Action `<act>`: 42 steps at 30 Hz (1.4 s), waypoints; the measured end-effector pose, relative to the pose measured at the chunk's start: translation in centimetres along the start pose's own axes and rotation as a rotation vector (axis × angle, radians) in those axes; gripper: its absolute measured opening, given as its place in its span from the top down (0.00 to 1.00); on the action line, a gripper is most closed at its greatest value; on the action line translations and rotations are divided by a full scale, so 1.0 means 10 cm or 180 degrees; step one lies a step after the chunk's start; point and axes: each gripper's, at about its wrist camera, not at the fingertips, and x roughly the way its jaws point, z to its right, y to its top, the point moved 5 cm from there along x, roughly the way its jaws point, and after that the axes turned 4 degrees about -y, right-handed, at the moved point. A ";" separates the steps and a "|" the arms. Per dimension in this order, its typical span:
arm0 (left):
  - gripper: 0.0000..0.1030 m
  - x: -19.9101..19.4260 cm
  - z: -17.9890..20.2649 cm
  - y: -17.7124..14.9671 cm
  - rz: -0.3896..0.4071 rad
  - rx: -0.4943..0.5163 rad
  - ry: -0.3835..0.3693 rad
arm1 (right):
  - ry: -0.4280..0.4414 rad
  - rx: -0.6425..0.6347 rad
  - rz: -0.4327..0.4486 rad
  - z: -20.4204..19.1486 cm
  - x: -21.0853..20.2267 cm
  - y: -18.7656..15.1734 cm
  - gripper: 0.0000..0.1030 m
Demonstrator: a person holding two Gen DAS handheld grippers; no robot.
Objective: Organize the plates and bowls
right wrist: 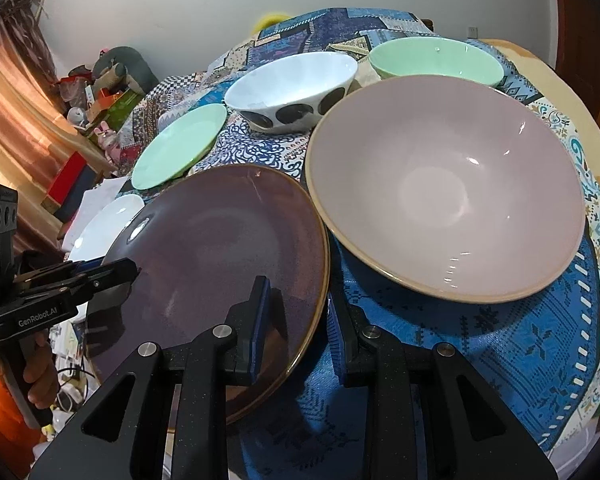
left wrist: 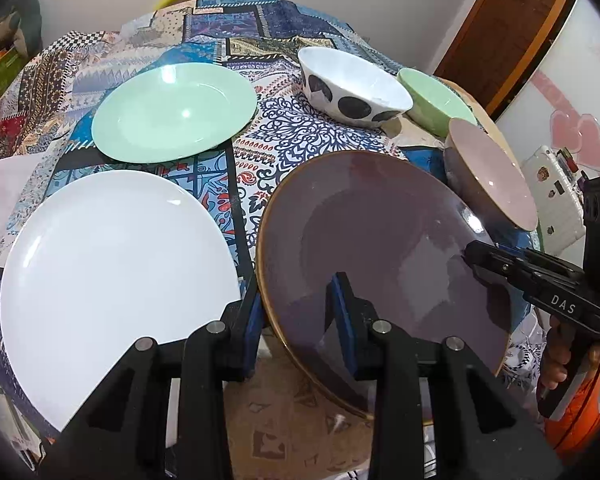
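Both grippers straddle opposite rims of the purple plate, the left gripper and right gripper each pinching an edge, the plate tilted near the table's front edge. A shallow rim grip could slip; it sits just beside the pink bowl and white plate, so a swing might knock either

A dusky purple glaze with a thin golden-brown rim is shown on the large plate. Beside it, plain white is seen on the white plate, and pale mint green on the green plate. Black spots on white are carried by the spotted bowl. Dusty pink with a tan rim is shown on the pink bowl; mint green on the green bowl. The tablecloth is patterned in blue patchwork.
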 end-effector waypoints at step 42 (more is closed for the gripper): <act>0.24 -1.22 -0.42 -0.13 0.0879 -0.0090 0.0446 | -0.0065 -0.0645 0.0428 -0.84 -0.38 0.30 0.41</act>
